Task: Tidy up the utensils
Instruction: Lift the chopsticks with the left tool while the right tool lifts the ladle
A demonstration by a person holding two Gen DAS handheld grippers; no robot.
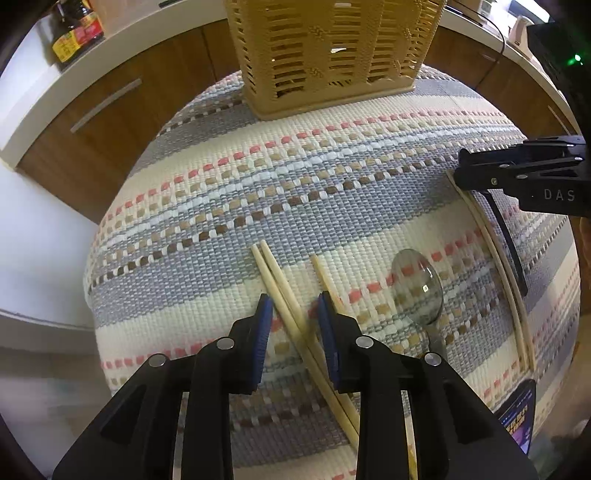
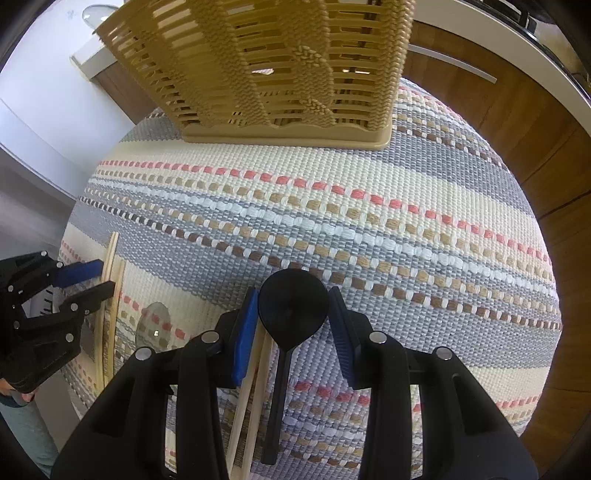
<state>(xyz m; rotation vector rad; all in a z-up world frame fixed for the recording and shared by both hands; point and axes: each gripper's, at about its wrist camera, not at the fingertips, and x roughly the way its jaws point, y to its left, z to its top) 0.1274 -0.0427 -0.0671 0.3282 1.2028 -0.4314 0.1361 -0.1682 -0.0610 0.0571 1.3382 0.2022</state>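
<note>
My left gripper points down over a pair of wooden chopsticks on the striped woven mat. They lie between its blue pads with a gap on each side, so it is open. A third chopstick runs behind its right pad, and a metal spoon lies to the right. My right gripper is shut on the bowl of a black spoon, whose handle trails toward the camera. A second chopstick pair lies beside that handle. The tan slotted basket stands at the mat's far edge.
Wooden cabinet fronts and a white counter with a sauce bottle curve behind the mat. A phone lies at the mat's near right corner. The right gripper shows at the right edge; the left gripper shows at the left edge.
</note>
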